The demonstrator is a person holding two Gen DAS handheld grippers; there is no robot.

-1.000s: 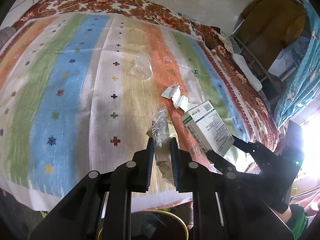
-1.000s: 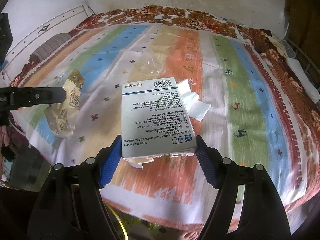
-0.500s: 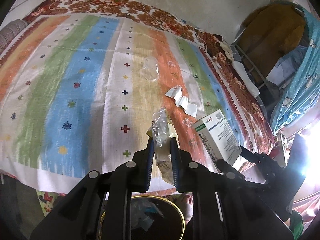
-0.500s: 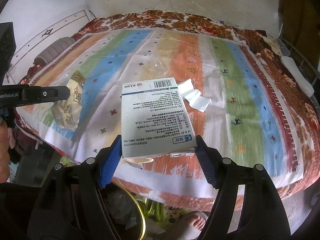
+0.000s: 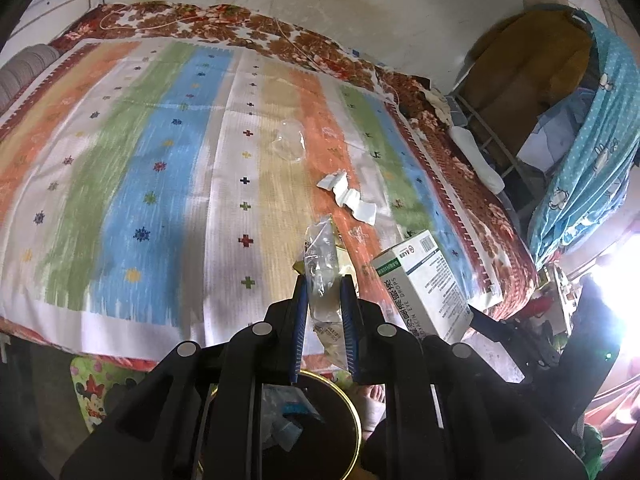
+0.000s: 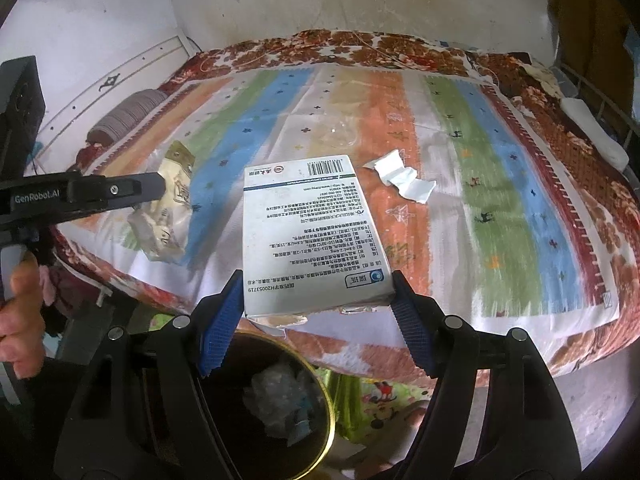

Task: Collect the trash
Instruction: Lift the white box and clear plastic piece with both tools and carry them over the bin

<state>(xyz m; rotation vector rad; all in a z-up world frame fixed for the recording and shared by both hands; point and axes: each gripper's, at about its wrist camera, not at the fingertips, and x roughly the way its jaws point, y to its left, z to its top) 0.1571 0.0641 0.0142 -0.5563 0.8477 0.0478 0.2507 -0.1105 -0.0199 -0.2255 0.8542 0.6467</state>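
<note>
Both tongs clamped: left gripper (image 5: pixel 323 312) on wrapper (image 5: pixel 320 276), right gripper (image 6: pixel 318 304) on box (image 6: pixel 310 236); I note bin (image 6: pixel 276 408) directly below, lower frame.

A lived-in bedroom in a home.

A bed (image 5: pixel 120 184) fills the room, spread with a striped sheet (image 6: pixel 500 184) in orange, green and blue over a red floral blanket (image 6: pixel 360 46). A striped bolster (image 6: pixel 124 118) lies by the stained white wall (image 6: pixel 248 4). Clothes hang on a rack (image 5: pixel 532 76) beside a blue patterned cloth (image 5: pixel 592 168), and a gold-rimmed bin (image 6: pixel 326 436) stands at the bed's foot.
</note>
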